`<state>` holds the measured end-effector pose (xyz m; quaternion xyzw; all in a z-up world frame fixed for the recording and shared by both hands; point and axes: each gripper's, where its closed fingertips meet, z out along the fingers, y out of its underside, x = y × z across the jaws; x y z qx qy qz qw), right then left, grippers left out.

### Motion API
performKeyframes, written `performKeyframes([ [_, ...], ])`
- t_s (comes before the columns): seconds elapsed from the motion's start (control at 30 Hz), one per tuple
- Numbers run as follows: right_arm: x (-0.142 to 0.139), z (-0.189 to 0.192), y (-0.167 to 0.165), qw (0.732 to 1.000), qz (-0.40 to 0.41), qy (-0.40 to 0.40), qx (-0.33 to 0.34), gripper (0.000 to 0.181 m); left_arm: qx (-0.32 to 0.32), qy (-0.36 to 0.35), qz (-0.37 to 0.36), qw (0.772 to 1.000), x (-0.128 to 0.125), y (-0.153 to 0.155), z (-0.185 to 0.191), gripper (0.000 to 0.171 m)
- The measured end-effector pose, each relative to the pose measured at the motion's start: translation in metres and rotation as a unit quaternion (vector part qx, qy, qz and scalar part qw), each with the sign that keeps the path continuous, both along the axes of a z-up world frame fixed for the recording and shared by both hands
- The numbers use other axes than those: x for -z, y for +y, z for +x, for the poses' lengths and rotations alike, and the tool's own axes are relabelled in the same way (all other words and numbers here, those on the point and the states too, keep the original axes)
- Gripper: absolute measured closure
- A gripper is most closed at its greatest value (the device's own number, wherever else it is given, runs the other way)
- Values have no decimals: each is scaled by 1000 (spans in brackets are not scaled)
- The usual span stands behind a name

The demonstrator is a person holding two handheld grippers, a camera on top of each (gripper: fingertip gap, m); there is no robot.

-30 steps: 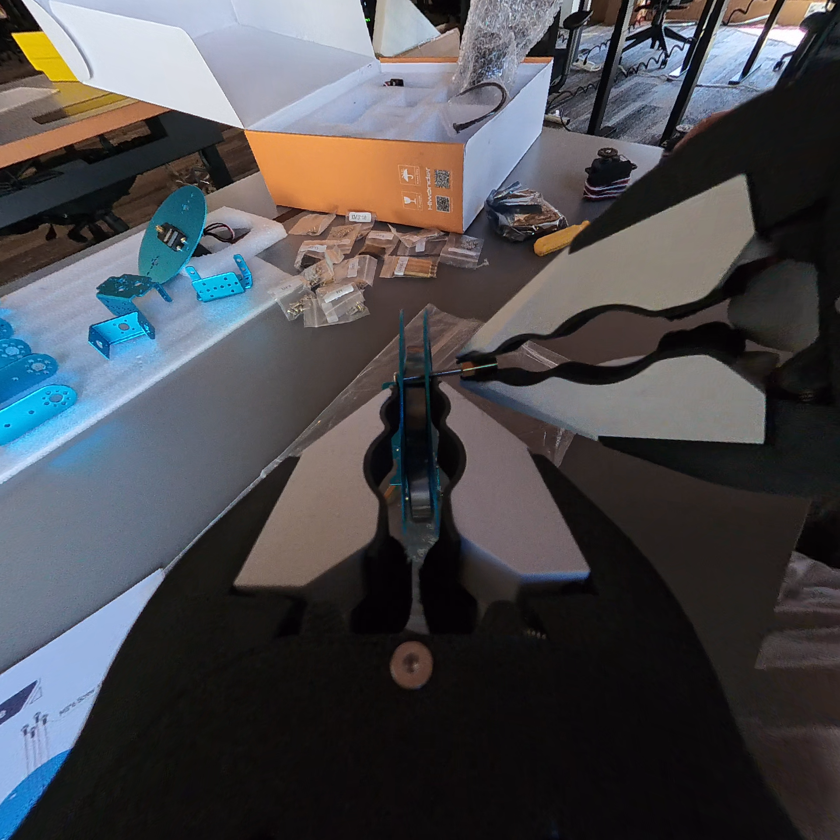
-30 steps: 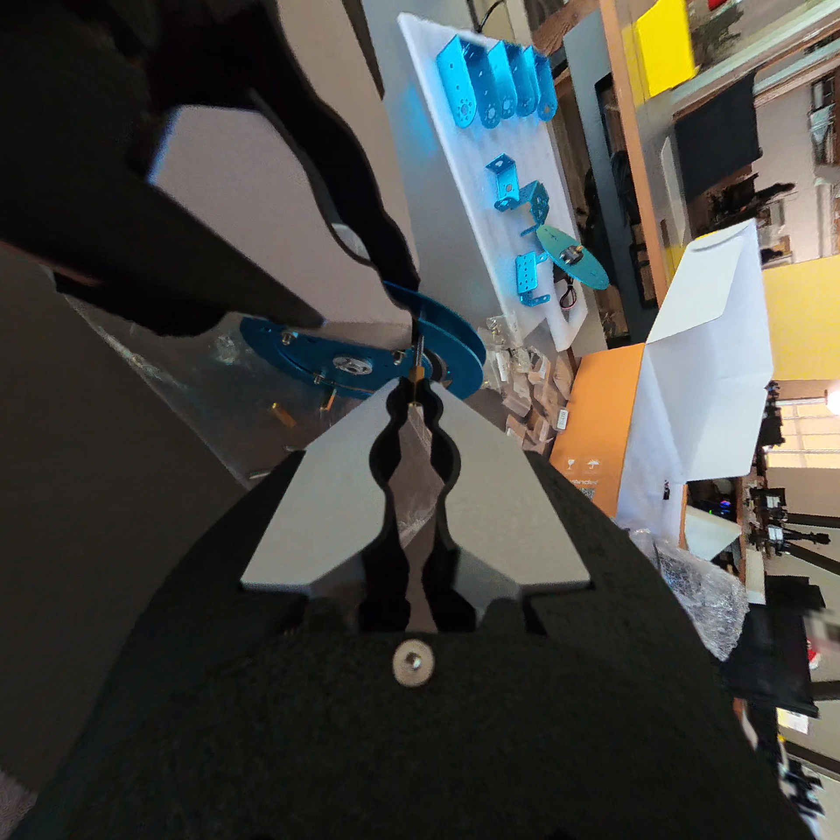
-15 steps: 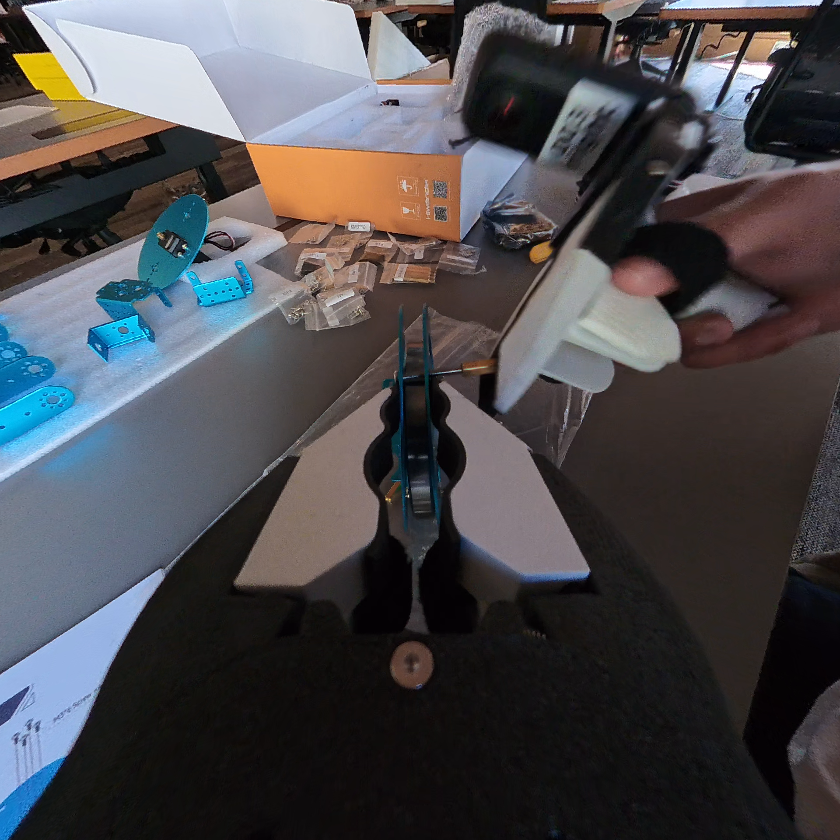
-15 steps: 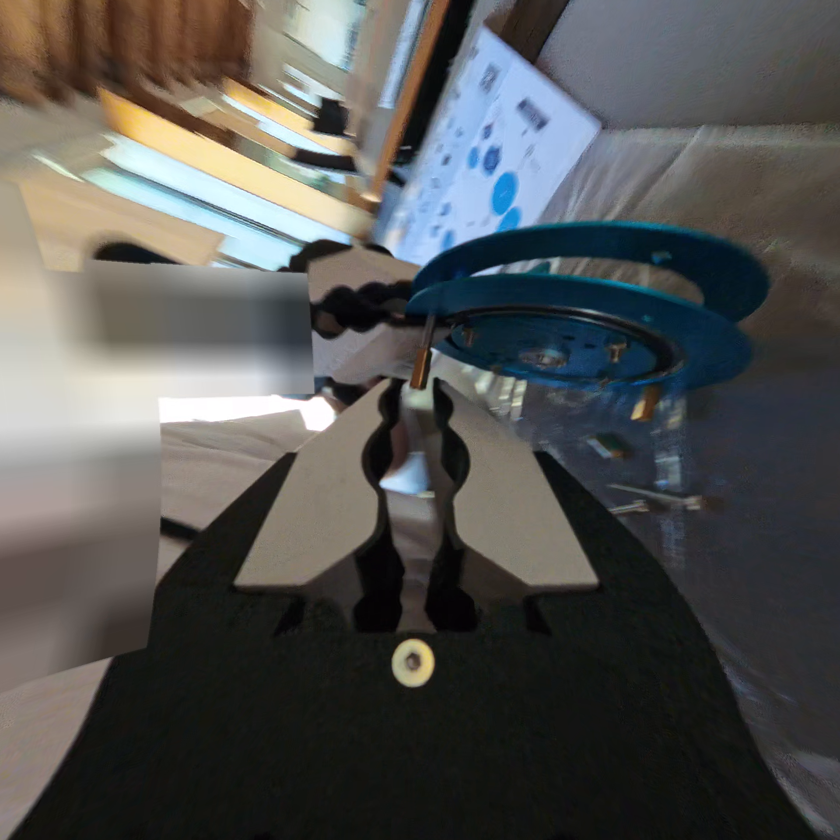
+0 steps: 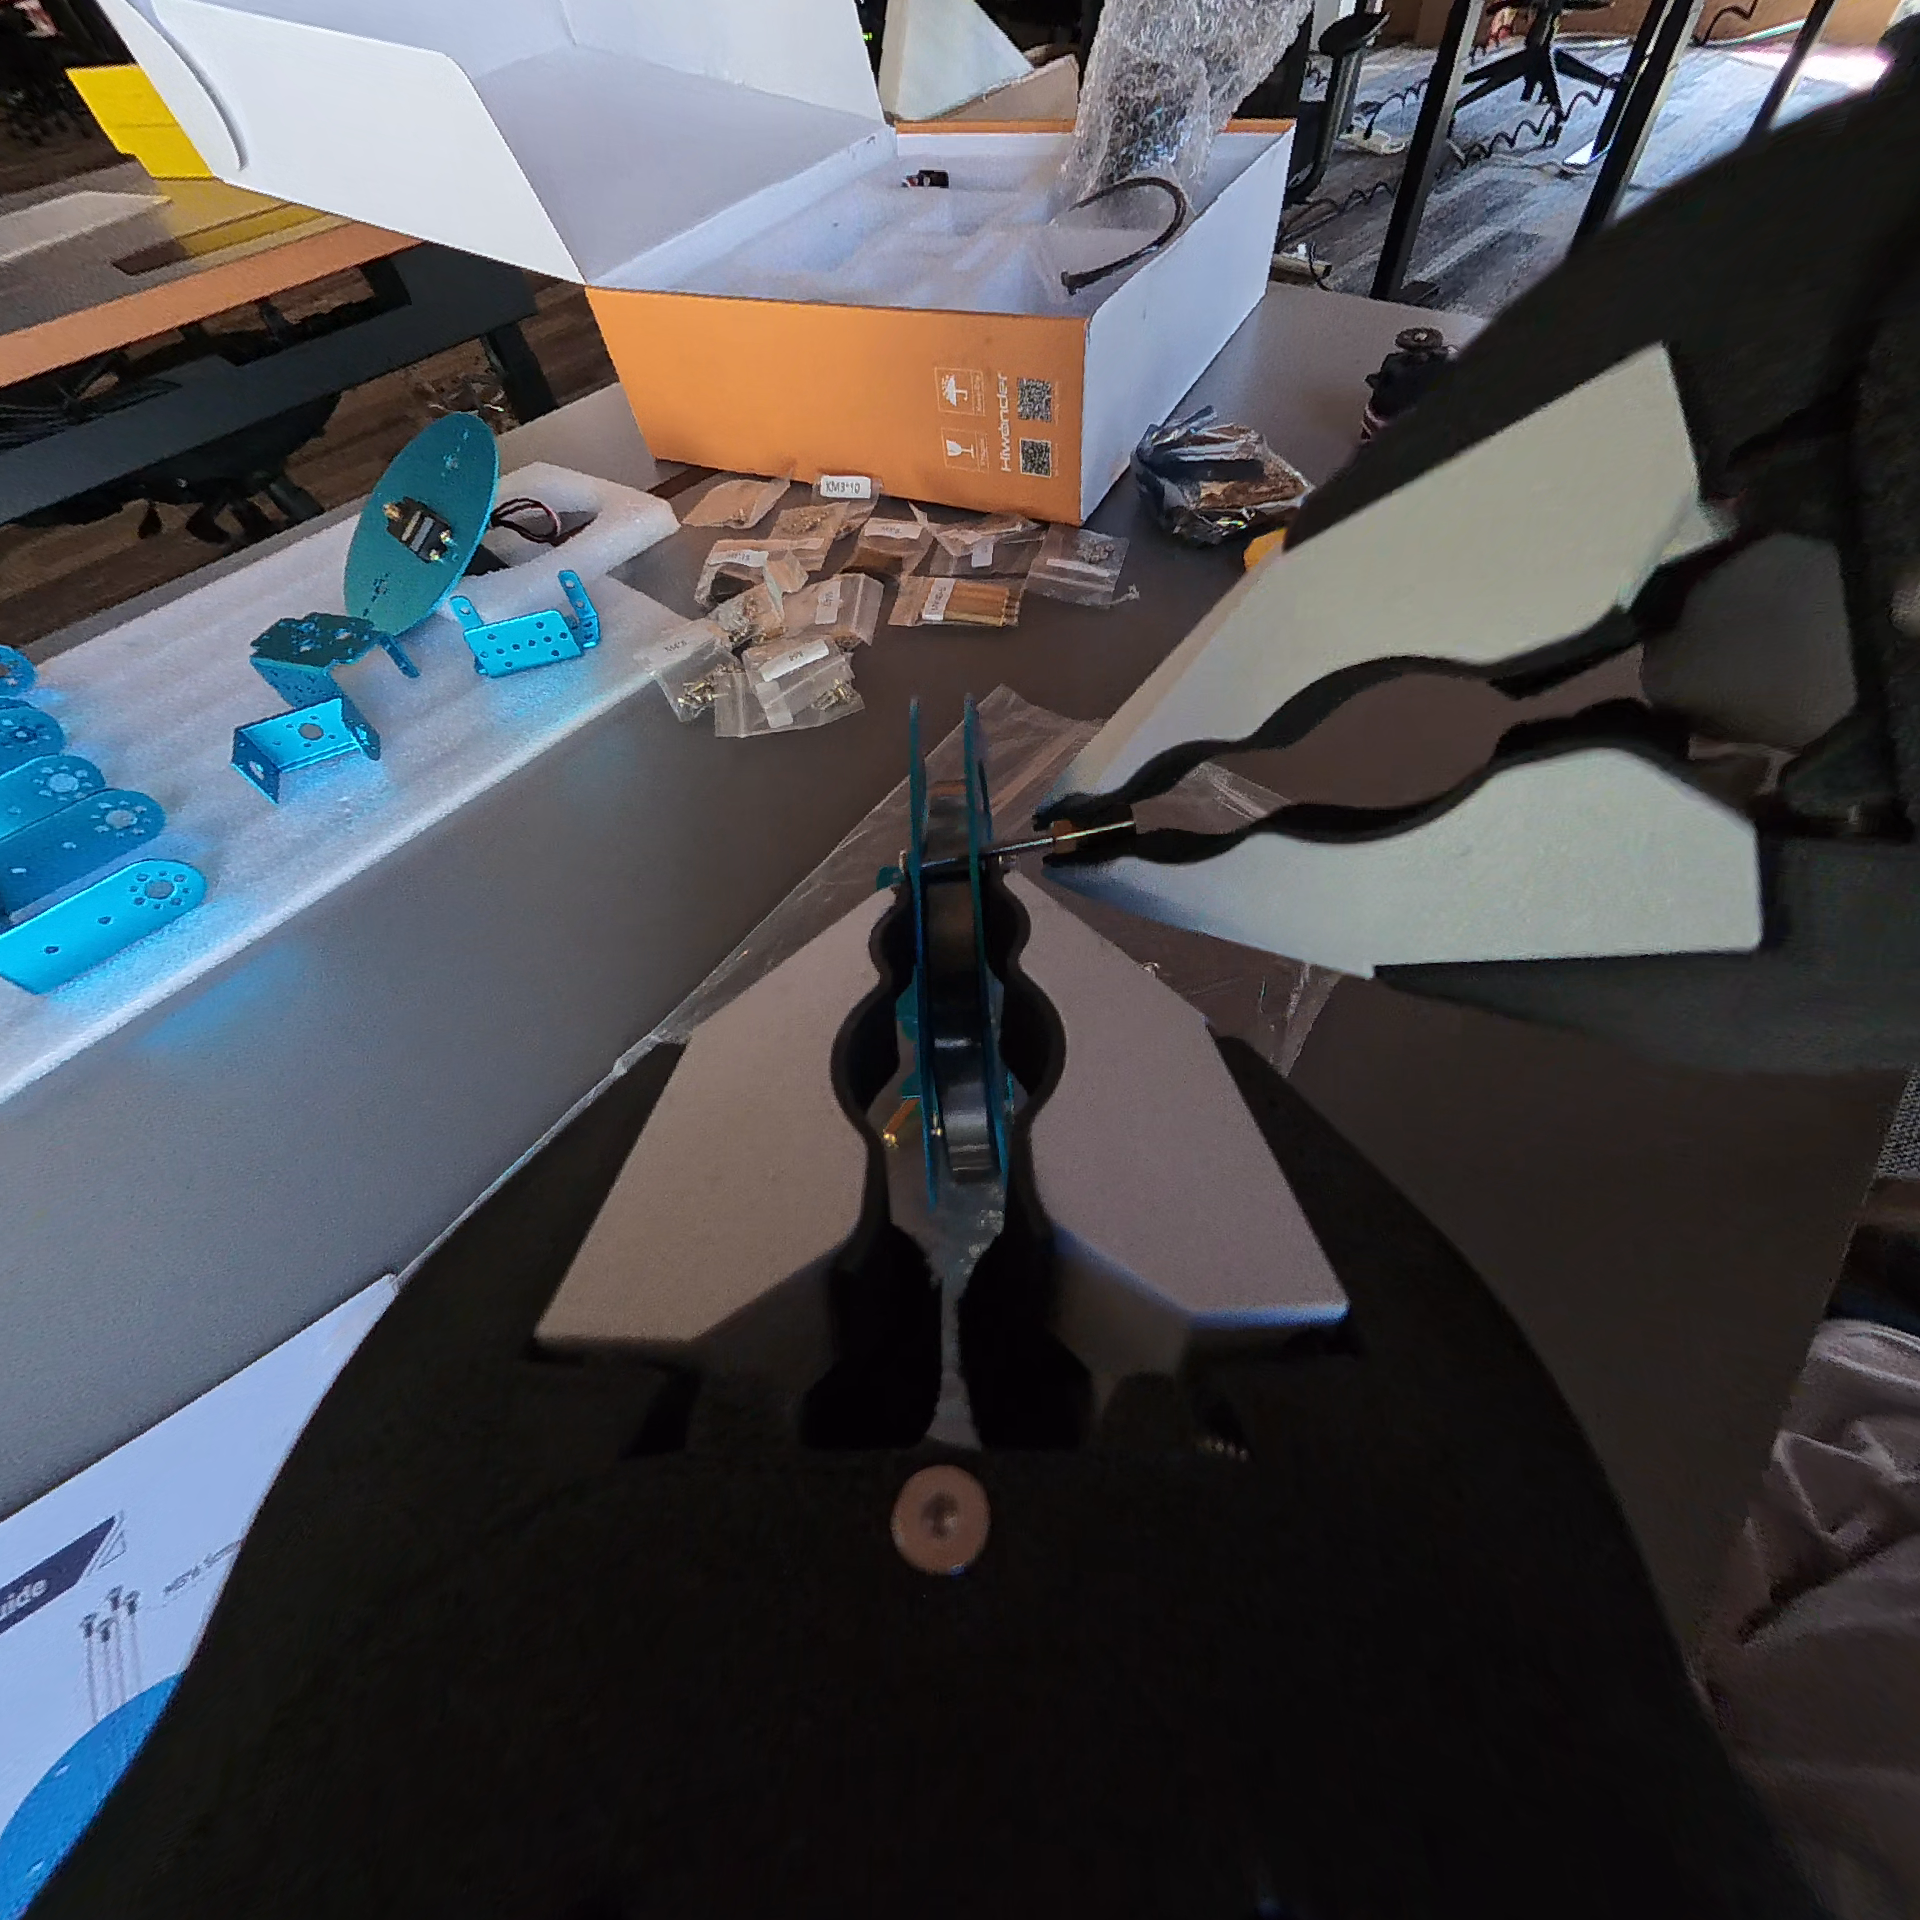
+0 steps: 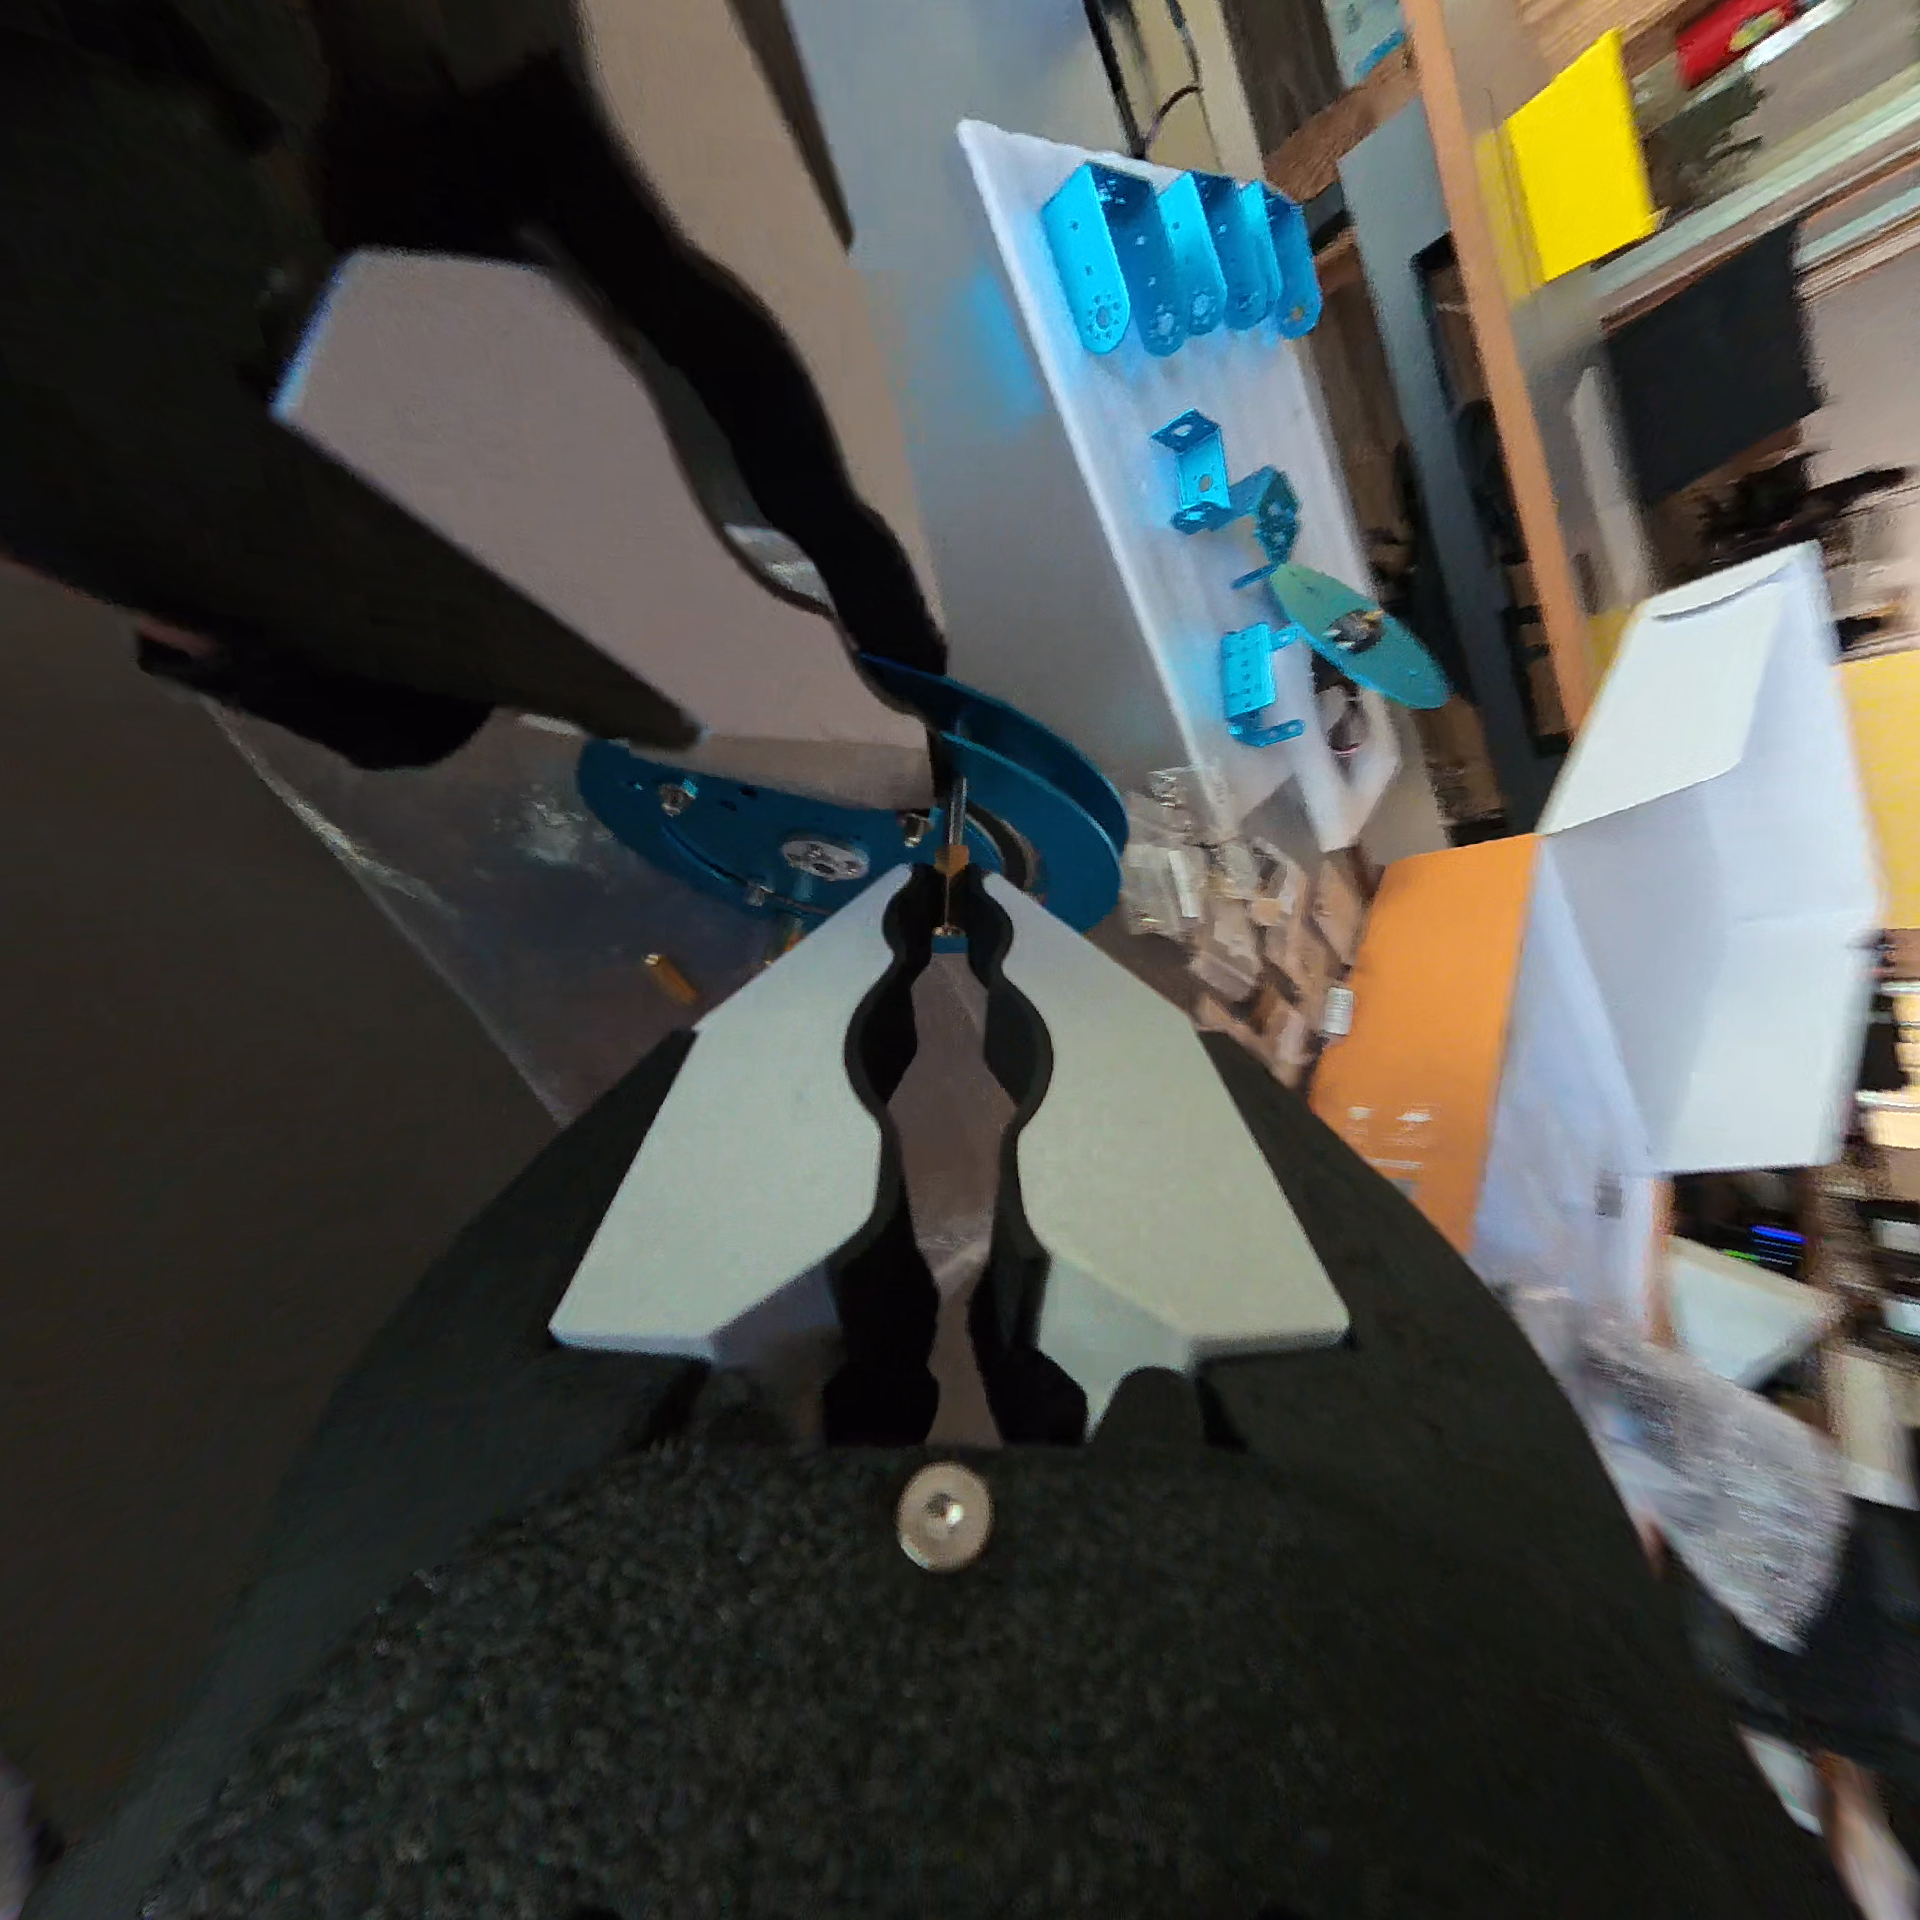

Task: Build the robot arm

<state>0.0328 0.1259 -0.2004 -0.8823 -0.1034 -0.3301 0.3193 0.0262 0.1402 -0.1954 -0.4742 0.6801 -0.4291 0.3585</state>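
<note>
My left gripper (image 5: 951, 904) is shut on a blue disc assembly (image 5: 940, 997), two round blue plates with a dark ring between them, held edge-on above the grey table (image 5: 416, 987). A thin screw with a brass standoff (image 5: 1062, 829) sticks out of the plates to the right. My right gripper (image 5: 1044, 847) comes in from the right and is shut on that standoff. In the right wrist view, my right gripper (image 6: 948, 899) pinches the brass standoff (image 6: 950, 868) just below the blue plates (image 6: 1049, 831). The left gripper (image 6: 899, 675) holds the plates from the upper left.
A clear plastic bag (image 5: 1226, 821) with loose brass parts lies under the assembly. Small bags of screws (image 5: 831, 623) lie in front of an open orange-and-white box (image 5: 852, 405). Blue brackets (image 5: 312, 738) rest on white foam (image 5: 208, 831) at left. A printed sheet (image 5: 104, 1558) lies at lower left. The tips of both grippers are at nearly the same place.
Half a second ago the right gripper had rolled sideways by the standoff; it is now back in its earlier pose, shut on it. The left gripper and plates have stayed still.
</note>
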Motion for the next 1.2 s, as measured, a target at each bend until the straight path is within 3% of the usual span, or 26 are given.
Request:
performKeyframes([
  [0.07,2,-4,2,992,25,126,0,177,-3,-3,-2,1000,0,1,-1,160],
  [0.13,5,-13,4,942,61,329,8,177,-5,-6,1,1000,0,3,-2,160],
  [0.17,5,-17,6,891,78,447,15,177,-5,-7,2,1000,1,3,-2,160],
  [0.23,1,-26,7,740,103,664,24,177,-6,-9,2,1000,1,4,-2,160],
  [0.3,-4,-32,8,595,115,795,23,178,-5,-9,2,1000,1,4,-3,160],
  [0.33,-5,-33,8,551,121,825,21,178,-5,-9,3,1000,1,3,-3,160],
  [0.37,-6,-33,8,546,127,828,14,178,-4,-8,3,1000,1,3,-3,160],
  [0.4,-4,-33,7,584,132,801,-4,176,-3,-6,2,1000,1,3,-3,160],
  [0.47,-3,-32,5,701,143,699,-29,160,-6,-4,-2,1000,1,4,-3,160],
  [0.57,6,-20,-2,897,121,425,-24,136,-7,-2,-3,1000,1,4,-2,160],
  [0.63,6,-13,-5,967,88,239,-7,134,-8,-2,-1,1000,1,4,-2,160],
  [0.73,-2,-9,-3,998,51,25,1,140,-7,-1,2,1000,0,1,-1,160],
  [0.8,-5,-5,0,999,30,-43,9,166,-5,-1,5,1000,0,0,0,160],
  [0.83,-5,-5,2,999,27,-47,7,176,-7,-2,6,1000,0,0,0,160],
  [0.9,-5,-4,3,999,31,-6,11,177,-9,-5,4,1000,0,2,0,160],
  [0.97,-2,-7,5,988,63,143,21,177,-8,-6,-5,1000,0,2,-1,160],
  [1.0,-2,-10,6,963,86,254,25,177,-7,-7,-7,1000,1,3,-1,160],
  [1.03,-1,-13,8,919,110,378,31,177,-7,-9,-7,1000,1,3,-2,160],
  [1.07,-1,-17,9,856,127,500,36,177,-8,-10,-7,1000,1,4,-3,160],
  [1.13,-4,-22,11,700,150,697,43,177,-5,-12,-5,1000,1,4,-3,160],
  [1.2,-6,-25,11,553,165,816,45,177,-3,-10,-10,1000,1,4,-3,160],
])
